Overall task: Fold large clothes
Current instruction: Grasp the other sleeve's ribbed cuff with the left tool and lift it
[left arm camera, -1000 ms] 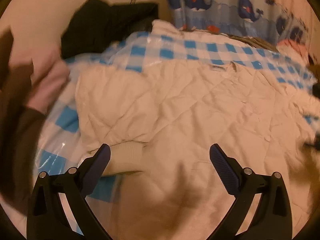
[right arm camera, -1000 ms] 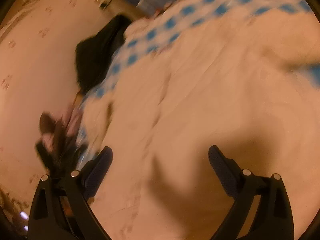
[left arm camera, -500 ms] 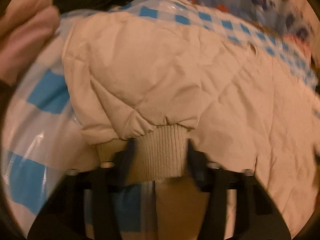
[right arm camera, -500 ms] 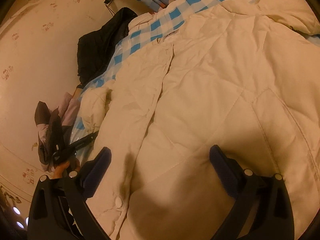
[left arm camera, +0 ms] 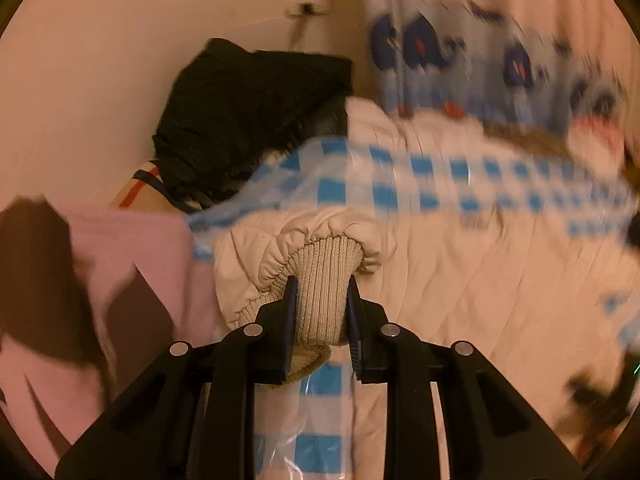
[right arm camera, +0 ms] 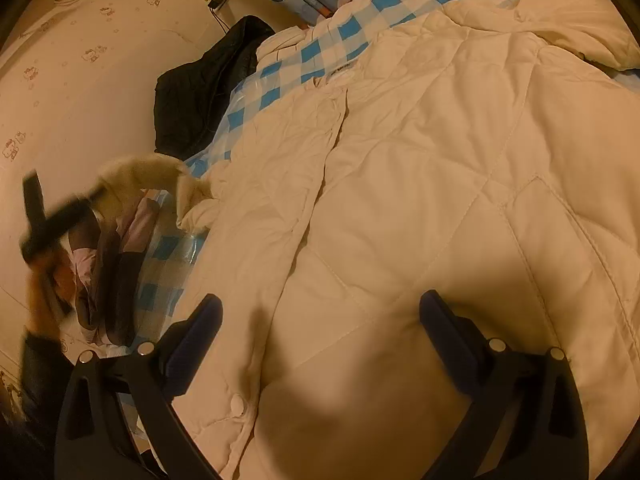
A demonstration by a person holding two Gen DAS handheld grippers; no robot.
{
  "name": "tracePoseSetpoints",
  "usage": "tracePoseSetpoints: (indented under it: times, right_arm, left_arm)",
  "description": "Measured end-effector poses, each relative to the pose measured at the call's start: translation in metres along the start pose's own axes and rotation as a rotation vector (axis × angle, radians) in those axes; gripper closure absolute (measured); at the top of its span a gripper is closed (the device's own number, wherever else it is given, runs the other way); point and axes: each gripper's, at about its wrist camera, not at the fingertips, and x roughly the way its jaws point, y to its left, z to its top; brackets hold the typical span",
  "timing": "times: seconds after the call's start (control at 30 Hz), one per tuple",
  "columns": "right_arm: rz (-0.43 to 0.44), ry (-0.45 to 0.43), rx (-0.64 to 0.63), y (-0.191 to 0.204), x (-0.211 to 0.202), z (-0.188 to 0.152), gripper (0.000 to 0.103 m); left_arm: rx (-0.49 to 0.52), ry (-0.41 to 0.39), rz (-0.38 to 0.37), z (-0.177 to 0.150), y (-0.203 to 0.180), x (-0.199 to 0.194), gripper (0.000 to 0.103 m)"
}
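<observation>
The left gripper (left arm camera: 320,312), jaws just closing, is pinching the ribbed knit cuff (left arm camera: 322,280) of the quilted cream coat (right arm camera: 440,200) lying across the checked sheet (right arm camera: 320,40), while the right gripper (right arm camera: 320,340) is hovering spread above its puffy body

A bed carries everything, covered by a glossy blue-and-white checked sheet (right arm camera: 304,60) that shows bare along its far and left edges. A cream quilted jacket (right arm camera: 440,200) lies spread flat over most of it, from near to far right. At the far left a black garment (right arm camera: 200,92) is heaped at the edge against the wall, and pink and brown clothes (right arm camera: 116,264) lie bunched at the near left.
</observation>
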Motion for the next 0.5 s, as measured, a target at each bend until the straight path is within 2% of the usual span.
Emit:
tracePoseSetpoints:
  times: [0.07,0.13,0.2,0.23,0.3,0.33,0.4,0.47,0.5]
  right_arm:
    - [-0.002,-0.001,-0.002,0.0,0.001,0.0,0.008]
    - [-0.002,0.0,-0.007,0.001,0.002,0.0,0.007]
    - [-0.006,-0.002,-0.012,0.001,0.003,0.0,0.007]
    - [-0.009,-0.003,-0.017,0.002,0.003,0.0,0.007]
    - [-0.017,-0.004,-0.028,0.002,0.004,-0.001,0.007]
    - [-0.021,-0.004,-0.033,0.003,0.004,-0.002,0.007]
    - [-0.027,-0.004,-0.039,0.003,0.006,-0.002,0.007]
    - [-0.031,-0.004,-0.044,0.003,0.007,-0.002,0.007]
    - [-0.033,-0.004,-0.046,0.003,0.007,-0.002,0.007]
  left_arm:
    - [-0.008,-0.028,-0.004,0.039,0.016,-0.011,0.083]
    - [0.038,-0.064,0.024,0.058,0.023,-0.023,0.083]
    - [0.169,-0.11,0.101,0.077,0.025,-0.035,0.083]
    - [0.204,-0.112,0.125,0.08,0.028,-0.038,0.083]
    - [0.344,-0.096,0.191,0.09,0.034,-0.037,0.083]
    - [0.393,-0.079,0.231,0.093,0.038,-0.035,0.083]
    - [0.534,0.024,0.327,0.094,0.05,-0.018,0.082]
    - [0.556,0.14,0.387,0.091,0.071,-0.005,0.078]
    - [0.563,0.187,0.441,0.087,0.081,0.001,0.07]
